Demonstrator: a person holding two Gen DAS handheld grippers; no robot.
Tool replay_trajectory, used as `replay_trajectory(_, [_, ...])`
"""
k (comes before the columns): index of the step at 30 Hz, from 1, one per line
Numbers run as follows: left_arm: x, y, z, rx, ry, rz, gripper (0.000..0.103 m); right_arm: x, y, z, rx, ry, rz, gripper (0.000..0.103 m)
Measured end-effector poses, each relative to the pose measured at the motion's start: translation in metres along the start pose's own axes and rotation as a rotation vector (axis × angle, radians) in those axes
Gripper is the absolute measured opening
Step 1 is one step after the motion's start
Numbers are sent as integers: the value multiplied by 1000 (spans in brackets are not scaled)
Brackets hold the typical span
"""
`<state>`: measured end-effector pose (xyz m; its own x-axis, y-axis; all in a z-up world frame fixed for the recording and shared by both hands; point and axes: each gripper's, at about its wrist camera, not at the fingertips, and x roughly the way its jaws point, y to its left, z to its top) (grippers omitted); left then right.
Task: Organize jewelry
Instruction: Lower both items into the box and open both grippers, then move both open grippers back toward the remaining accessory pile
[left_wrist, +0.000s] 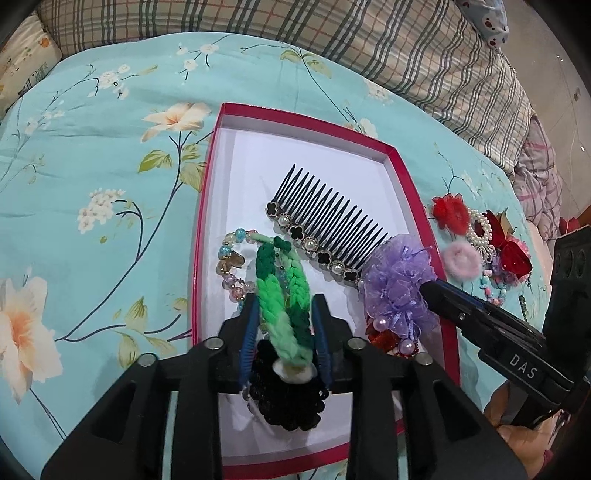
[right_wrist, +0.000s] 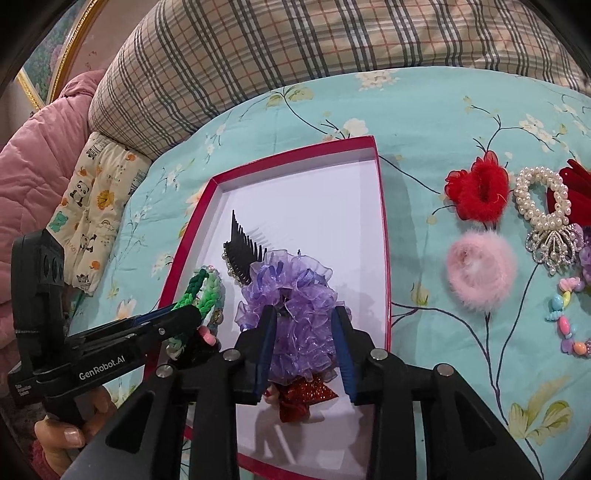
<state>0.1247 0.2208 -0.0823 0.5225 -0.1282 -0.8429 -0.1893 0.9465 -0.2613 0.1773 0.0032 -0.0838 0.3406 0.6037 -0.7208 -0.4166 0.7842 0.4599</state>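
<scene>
The left tongs (left_wrist: 284, 328) stand open around the green braid (left_wrist: 282, 295), and the right tongs (right_wrist: 304, 332) stand open around the purple scrunchie (right_wrist: 295, 310). Both things lie in the red box (right_wrist: 384, 236) on the bed (left_wrist: 110, 166), beside the comb (left_wrist: 332, 225).

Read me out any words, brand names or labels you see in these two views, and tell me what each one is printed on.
"DAS": white letters on the body of the right claw, seen from the left wrist camera.
"GenRobot.AI": white letters on the body of the left claw, seen from the right wrist camera.
Small white print at the left end of that same body: too small to read.
Cartoon-print pillow: any lettering there is too blurred to read.
</scene>
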Motion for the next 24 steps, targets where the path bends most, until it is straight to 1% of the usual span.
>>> replay_trajectory(1, [-2, 0, -1, -3, -2, 0, 42, -1, 0, -1, 2, -1, 2, 38])
replay_trajectory(2, [-3, 0, -2, -7, -6, 1, 49, -4, -1, -2, 3, -6, 4, 39])
replay_trajectory(3, [-6, 0, -2, -7, -12, 0, 50, -6, -1, -1, 4, -9, 4, 41])
replay_trajectory(10, [-16, -3, -4, -2, -26, 3, 50, -21, -5, -2, 17, -27, 22, 42])
replay_trajectory(16, [-23, -8, -6, -1, -35, -10, 50, -37, -9, -7, 23, -49, 25, 42])
replay_trajectory(24, [-31, -30, -3, 29, -52, -40, 50, -63, -34, -15, 60, -77, 0, 42])
